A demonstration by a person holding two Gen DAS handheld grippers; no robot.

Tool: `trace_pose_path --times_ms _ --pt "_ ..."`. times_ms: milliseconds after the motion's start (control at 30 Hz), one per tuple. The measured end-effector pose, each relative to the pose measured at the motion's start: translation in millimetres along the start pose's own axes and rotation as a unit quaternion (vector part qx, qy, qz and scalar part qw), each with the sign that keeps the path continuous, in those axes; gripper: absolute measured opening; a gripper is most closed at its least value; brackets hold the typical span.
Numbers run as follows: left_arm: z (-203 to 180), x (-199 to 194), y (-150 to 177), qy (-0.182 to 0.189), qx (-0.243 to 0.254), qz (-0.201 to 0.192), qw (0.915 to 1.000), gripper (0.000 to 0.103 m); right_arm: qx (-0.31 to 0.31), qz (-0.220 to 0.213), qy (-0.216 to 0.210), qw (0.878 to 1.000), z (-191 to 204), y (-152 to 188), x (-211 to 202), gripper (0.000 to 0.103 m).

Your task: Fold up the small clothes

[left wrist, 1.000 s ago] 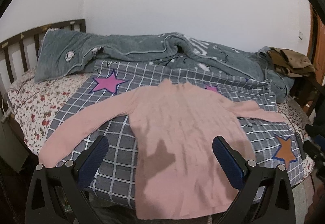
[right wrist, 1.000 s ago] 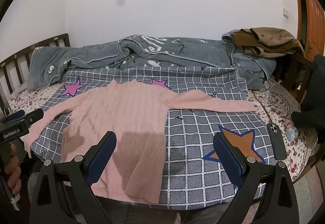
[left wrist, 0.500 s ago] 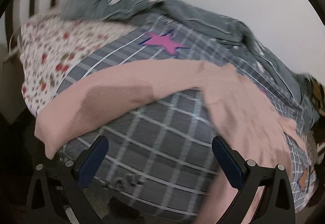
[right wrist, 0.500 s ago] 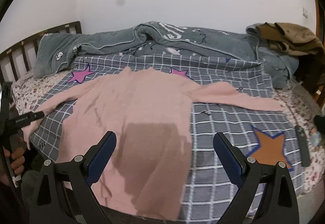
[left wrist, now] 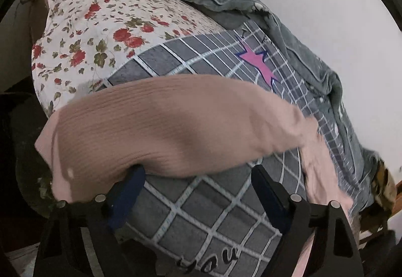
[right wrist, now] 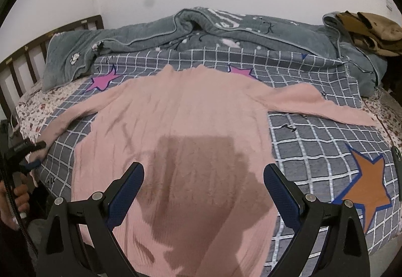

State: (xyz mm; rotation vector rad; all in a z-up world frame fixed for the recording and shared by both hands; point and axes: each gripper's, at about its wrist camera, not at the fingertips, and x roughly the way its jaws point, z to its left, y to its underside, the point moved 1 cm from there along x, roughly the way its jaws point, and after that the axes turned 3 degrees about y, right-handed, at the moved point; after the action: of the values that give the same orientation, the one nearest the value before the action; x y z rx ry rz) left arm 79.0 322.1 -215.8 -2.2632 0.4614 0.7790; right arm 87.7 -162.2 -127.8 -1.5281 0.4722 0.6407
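A pink long-sleeved sweater point(right wrist: 181, 126) lies flat on a grey checked blanket point(right wrist: 314, 141), sleeves spread out to both sides. In the left wrist view its left sleeve point(left wrist: 163, 126) fills the middle, cuff hanging over the bed's edge. My left gripper point(left wrist: 198, 181) is open, its fingers just below the sleeve near the cuff; it also shows in the right wrist view point(right wrist: 32, 154) at the cuff. My right gripper point(right wrist: 203, 176) is open and empty above the sweater's lower body, casting a shadow on it.
A grey quilt point(right wrist: 226, 31) is bunched along the back of the bed. Brown clothes point(right wrist: 369, 28) lie at the back right. A floral sheet point(left wrist: 105, 25) covers the left end by the wooden headboard point(right wrist: 22, 63). A phone point(right wrist: 398, 164) lies at the right edge.
My left gripper has swung left and down, from facing the sweater's body to close at the left sleeve's cuff. My right gripper has shifted left, over the sweater's lower body.
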Motion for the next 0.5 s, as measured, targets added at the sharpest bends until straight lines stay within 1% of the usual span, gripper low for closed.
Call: trace_pose_path --times_ms 33,100,133,200,233,267,300,333,400,500 --pt "0.6 0.8 -1.5 -0.001 -0.002 -0.003 1.0 0.08 0.0 0.002 0.0 1.0 1.3 0.1 1.8 0.095" --pt "4.5 0.2 -5.9 -0.015 -0.008 -0.018 0.9997 0.066 -0.001 0.003 -0.001 1.0 5.1 -1.0 6.2 0.095" --pt "7.1 -1.1 -7.5 -0.016 -0.013 -0.024 0.9995 0.063 -0.002 0.004 -0.001 1.0 5.4 -2.2 8.3 0.095" --pt "13.7 -2.8 -11.5 -0.02 -0.027 -0.031 0.9989 0.05 -0.003 0.004 -0.001 1.0 6.5 -4.2 10.9 0.095" --pt "15.6 -4.0 -13.0 -0.024 -0.029 -0.034 0.9987 0.046 -0.004 0.002 -0.002 1.0 7.2 -5.7 12.4 0.095" --pt "16.8 -6.2 -15.0 -0.033 -0.027 -0.041 0.9982 0.035 -0.004 0.0 -0.003 1.0 7.0 -6.9 13.9 0.095" --pt "17.6 -9.4 -17.1 -0.044 -0.023 -0.049 0.9976 0.027 -0.005 -0.001 -0.005 1.0 6.9 -8.9 15.5 0.095" --pt "17.5 -10.4 -19.0 -0.049 -0.021 -0.053 0.9972 0.025 -0.005 -0.004 -0.008 1.0 7.0 -12.5 18.1 0.095" --pt "15.2 -13.7 -24.1 -0.061 -0.009 -0.061 0.9962 0.009 -0.004 -0.007 -0.012 1.0 6.1 -20.9 23.4 0.095" --pt "2.2 -18.9 -32.4 -0.078 0.023 -0.07 0.9942 0.006 -0.002 -0.023 -0.026 0.999 6.8 -39.2 29.1 0.095"
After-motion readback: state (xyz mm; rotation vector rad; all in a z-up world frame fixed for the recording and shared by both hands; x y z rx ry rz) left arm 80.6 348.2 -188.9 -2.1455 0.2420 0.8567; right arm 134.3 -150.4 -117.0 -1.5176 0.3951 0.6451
